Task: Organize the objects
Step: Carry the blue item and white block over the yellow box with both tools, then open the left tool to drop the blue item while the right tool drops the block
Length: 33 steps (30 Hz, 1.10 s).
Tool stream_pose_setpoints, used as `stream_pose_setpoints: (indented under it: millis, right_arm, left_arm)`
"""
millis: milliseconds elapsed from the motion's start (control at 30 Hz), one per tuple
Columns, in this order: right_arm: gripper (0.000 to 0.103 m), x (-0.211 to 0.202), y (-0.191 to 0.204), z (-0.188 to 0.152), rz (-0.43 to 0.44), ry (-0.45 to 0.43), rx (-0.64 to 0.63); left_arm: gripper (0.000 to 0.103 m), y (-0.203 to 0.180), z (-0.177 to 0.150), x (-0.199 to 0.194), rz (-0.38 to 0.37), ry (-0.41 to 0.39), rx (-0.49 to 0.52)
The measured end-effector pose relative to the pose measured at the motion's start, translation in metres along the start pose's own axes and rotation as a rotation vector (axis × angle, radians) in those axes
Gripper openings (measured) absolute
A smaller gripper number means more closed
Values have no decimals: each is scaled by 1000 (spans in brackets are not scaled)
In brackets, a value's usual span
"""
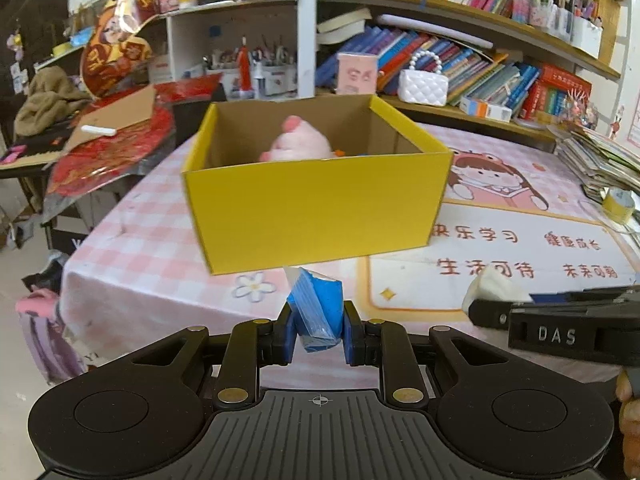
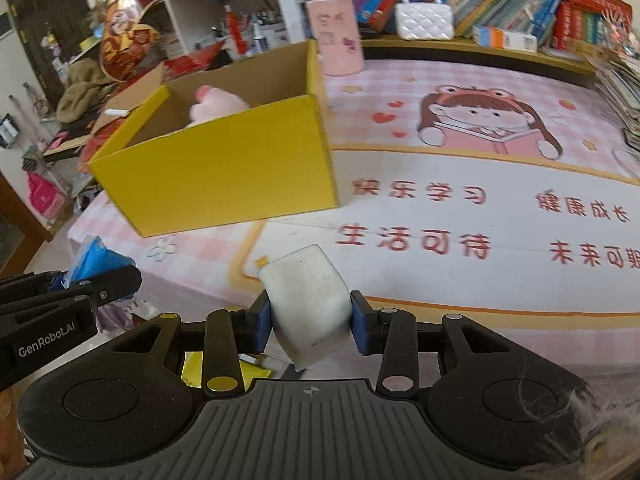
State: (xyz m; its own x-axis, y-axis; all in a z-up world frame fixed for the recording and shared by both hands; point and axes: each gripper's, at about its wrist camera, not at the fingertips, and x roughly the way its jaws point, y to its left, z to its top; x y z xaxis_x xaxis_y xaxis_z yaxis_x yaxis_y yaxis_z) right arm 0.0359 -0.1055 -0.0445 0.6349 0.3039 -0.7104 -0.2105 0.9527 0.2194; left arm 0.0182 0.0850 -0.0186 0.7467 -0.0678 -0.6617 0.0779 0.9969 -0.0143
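A yellow cardboard box (image 1: 312,208) stands open on the pink tablecloth, also in the right wrist view (image 2: 224,176). A pink plush toy (image 1: 298,140) lies inside it, and shows in the right wrist view (image 2: 218,106) too. My left gripper (image 1: 318,328) is shut on a blue plastic packet (image 1: 318,308), held in front of the box near the table's front edge. My right gripper (image 2: 310,320) is shut on a white sponge block (image 2: 308,300), to the right of the left gripper. The packet shows at the left of the right wrist view (image 2: 96,258); the sponge shows at the right of the left wrist view (image 1: 494,286).
A pink cup (image 2: 338,36) stands behind the box. A white quilted bag (image 2: 424,20) and rows of books (image 1: 480,68) fill the shelf behind. A stack of booklets (image 1: 596,156) and a tape roll (image 1: 618,202) lie at the table's right. Clutter and red decorations (image 1: 108,148) sit left.
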Motion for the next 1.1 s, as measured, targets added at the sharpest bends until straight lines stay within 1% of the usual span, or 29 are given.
stream_pose_setpoints:
  millis: [200, 400, 567, 700, 767, 867, 1000, 1100]
  right_arm:
    - [36, -4, 20, 5, -2, -44, -26]
    - [36, -4, 30, 18, -18, -89, -65]
    - [36, -2, 33, 48, -23, -173, -102]
    - [36, 3, 33, 79, -21, -247, -140]
    - [36, 10, 32, 95, -21, -268, -156]
    - [36, 24, 29, 114, -8, -272, -168]
    - [36, 46, 26, 131, 14, -247, -202]
    - [36, 66, 25, 140, 35, -211, -229]
  left_arm:
    - [21, 20, 3, -11, 26, -45, -24]
    - [21, 26, 22, -10, 20, -108, -36]
    - [21, 25, 50, -3, 21, -183, -57]
    - [21, 25, 73, 7, 41, -226, -64]
    - [21, 25, 83, 16, 52, -234, -61]
    - [21, 24, 94, 32, 69, -224, -61]
    - [21, 22, 106, 54, 92, -204, -75]
    - [21, 19, 111, 70, 113, -181, -72]
